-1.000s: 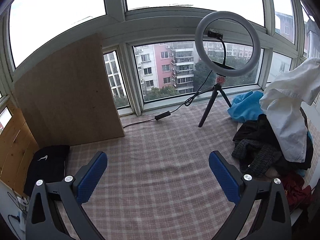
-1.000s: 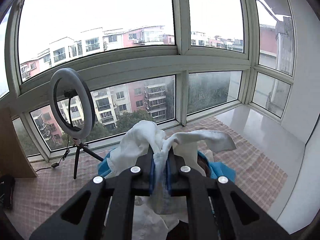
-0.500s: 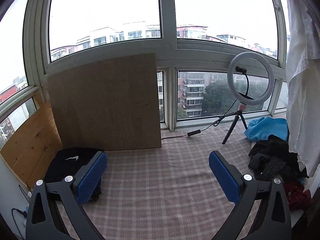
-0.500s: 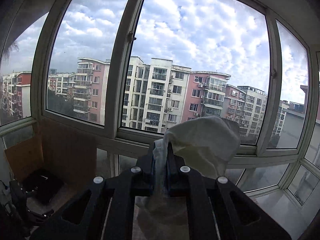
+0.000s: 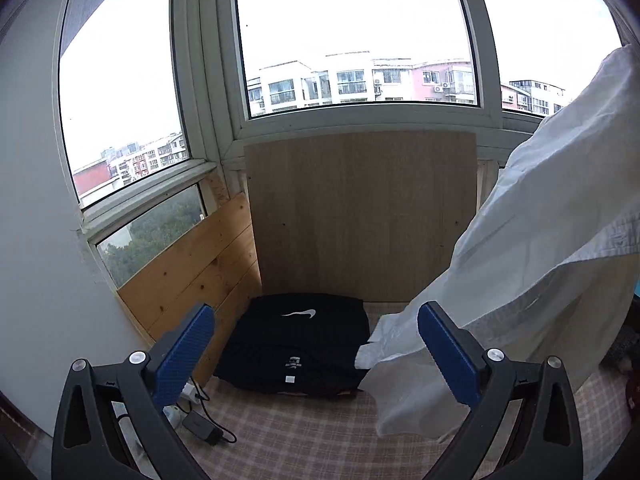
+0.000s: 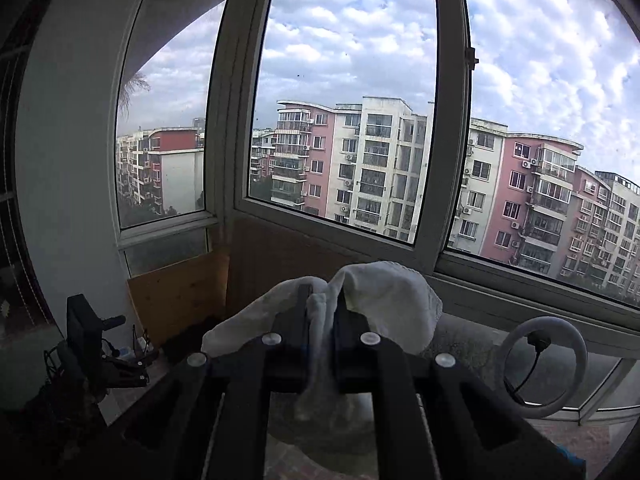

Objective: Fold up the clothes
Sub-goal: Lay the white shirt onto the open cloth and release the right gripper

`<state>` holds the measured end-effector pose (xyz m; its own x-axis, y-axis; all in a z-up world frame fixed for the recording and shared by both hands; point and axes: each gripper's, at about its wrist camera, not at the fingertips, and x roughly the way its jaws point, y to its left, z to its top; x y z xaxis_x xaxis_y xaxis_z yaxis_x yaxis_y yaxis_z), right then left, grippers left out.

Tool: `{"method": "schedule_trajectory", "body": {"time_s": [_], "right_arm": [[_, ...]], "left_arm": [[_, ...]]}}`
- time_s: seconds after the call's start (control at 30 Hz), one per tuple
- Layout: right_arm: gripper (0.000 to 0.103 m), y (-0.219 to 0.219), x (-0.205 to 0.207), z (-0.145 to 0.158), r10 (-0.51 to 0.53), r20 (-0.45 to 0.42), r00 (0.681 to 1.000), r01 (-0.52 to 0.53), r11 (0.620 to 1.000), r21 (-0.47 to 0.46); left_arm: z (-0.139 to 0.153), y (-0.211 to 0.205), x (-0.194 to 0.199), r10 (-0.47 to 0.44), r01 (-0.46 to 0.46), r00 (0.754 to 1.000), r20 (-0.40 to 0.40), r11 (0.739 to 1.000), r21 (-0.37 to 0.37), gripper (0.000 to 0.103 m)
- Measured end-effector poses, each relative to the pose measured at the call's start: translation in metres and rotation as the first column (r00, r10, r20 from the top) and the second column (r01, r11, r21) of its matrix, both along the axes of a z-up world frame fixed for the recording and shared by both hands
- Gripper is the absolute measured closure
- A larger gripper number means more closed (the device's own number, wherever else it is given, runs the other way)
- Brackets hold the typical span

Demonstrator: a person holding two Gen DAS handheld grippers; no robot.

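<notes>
A white shirt (image 5: pixel 552 240) hangs in the air on the right of the left wrist view, its lower edge trailing down toward the checked mat (image 5: pixel 304 432). My left gripper (image 5: pixel 316 344) stands open with nothing between its blue pads, just left of the hanging cloth. In the right wrist view my right gripper (image 6: pixel 322 312) is shut on a bunched fold of the white shirt (image 6: pixel 384 296), held high in front of the windows. A folded black garment (image 5: pixel 296 344) with a white logo lies in the corner of the mat.
A wooden board (image 5: pixel 360 216) leans against the window behind the black garment; a lighter plank (image 5: pixel 192 272) lines the left wall. A charger and cable (image 5: pixel 200 424) lie at the mat's left edge. A ring light (image 6: pixel 544 364) stands at the right; a camera rig (image 6: pixel 92 344) at the left.
Both views have swung left, from the ring light and clothes pile to the corner with the black garment. The white shirt has been lifted off the pile and carried along, still in my right gripper.
</notes>
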<state>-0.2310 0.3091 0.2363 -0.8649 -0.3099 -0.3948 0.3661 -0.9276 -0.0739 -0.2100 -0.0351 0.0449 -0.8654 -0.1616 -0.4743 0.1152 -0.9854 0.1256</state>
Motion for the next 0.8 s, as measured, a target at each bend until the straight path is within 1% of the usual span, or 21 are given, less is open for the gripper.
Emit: {"method": "schedule_trajectory", "body": {"time_s": [0.03,0.1,0.13,0.17,0.2,0.23,0.27,0.3,0.33,0.4,0.47,0.53,0.57,0.63,0.67,0.7,0.73,0.77,0.8], "right_arm": [[0.095,0.012,-0.007,-0.024,-0.01,0.059,0.998,0.011,1.0,-0.011],[0.094,0.039,-0.023,-0.087,-0.063,0.203,0.977,0.07,0.997,-0.025],[0.086,0.054,-0.037,-0.127,-0.098,0.278,0.956,0.101,0.995,0.004],[0.071,0.07,-0.051,-0.17,-0.173,0.36,0.917,0.159,0.985,0.068],[0.067,0.086,-0.064,-0.213,-0.26,0.435,0.862,0.218,0.965,0.145],[0.066,0.105,-0.073,-0.252,-0.339,0.496,0.799,0.275,0.94,0.199],[0.066,0.131,-0.073,-0.29,-0.373,0.558,0.741,0.319,0.927,0.196],[0.066,0.151,-0.071,-0.317,-0.37,0.606,0.704,0.349,0.924,0.158],[0.066,0.179,-0.064,-0.342,-0.358,0.651,0.669,0.383,0.917,0.111],[0.066,0.211,-0.055,-0.38,-0.319,0.72,0.616,0.419,0.907,0.043],[0.066,0.228,-0.051,-0.41,-0.283,0.76,0.585,0.434,0.901,0.001],[0.064,0.23,-0.052,-0.429,-0.273,0.778,0.565,0.438,0.899,-0.002],[0.063,0.226,-0.057,-0.432,-0.271,0.783,0.56,0.442,0.897,-0.005],[0.063,0.224,-0.071,-0.439,-0.234,0.796,0.559,0.446,0.894,-0.05],[0.061,0.219,-0.08,-0.438,-0.211,0.798,0.565,0.438,0.896,-0.073],[0.059,0.213,-0.09,-0.436,-0.191,0.797,0.572,0.428,0.899,-0.091],[0.053,0.207,-0.099,-0.433,-0.171,0.797,0.579,0.418,0.902,-0.11],[0.048,0.199,-0.11,-0.432,-0.178,0.792,0.584,0.404,0.91,-0.094],[0.047,0.191,-0.121,-0.431,-0.193,0.785,0.589,0.39,0.918,-0.067]], "left_arm": [[-0.002,-0.001,-0.001,-0.004,0.004,1.0,0.01,1.0,-0.006,0.001],[-0.01,0.004,-0.006,-0.023,0.024,0.999,0.038,0.999,-0.026,0.001],[-0.016,0.011,-0.01,-0.04,0.042,0.998,0.056,0.998,-0.037,0.001],[-0.023,0.019,-0.015,-0.059,0.063,0.995,0.076,0.997,-0.049,0.001],[-0.031,0.029,-0.021,-0.085,0.092,0.991,0.099,0.994,-0.063,0.001],[-0.042,0.043,-0.027,-0.119,0.13,0.985,0.128,0.989,-0.074,0.001],[-0.054,0.058,-0.036,-0.157,0.172,0.974,0.164,0.981,-0.083,0.001],[-0.066,0.074,-0.044,-0.194,0.215,0.961,0.199,0.972,-0.09,0.001],[-0.078,0.089,-0.052,-0.23,0.258,0.944,0.235,0.961,-0.096,0.001],[-0.104,0.123,-0.068,-0.305,0.346,0.901,0.308,0.934,-0.086,0.001],[-0.129,0.152,-0.081,-0.361,0.415,0.854,0.375,0.907,-0.073,0.001],[-0.154,0.18,-0.094,-0.406,0.475,0.802,0.437,0.878,-0.058,0.001],[-0.164,0.192,-0.099,-0.417,0.497,0.783,0.463,0.866,-0.061,0.001],[-0.178,0.211,-0.106,-0.417,0.523,0.762,0.496,0.848,-0.091,0.001],[-0.182,0.216,-0.108,-0.415,0.531,0.759,0.502,0.841,-0.107,0.001],[-0.184,0.218,-0.11,-0.414,0.535,0.757,0.505,0.837,-0.116,0.001],[-0.185,0.218,-0.112,-0.414,0.537,0.756,0.507,0.835,-0.12,0.001],[-0.186,0.219,-0.114,-0.413,0.54,0.754,0.51,0.832,-0.124,0.001],[-0.186,0.218,-0.117,-0.411,0.539,0.754,0.512,0.833,-0.126,0.001]]}}
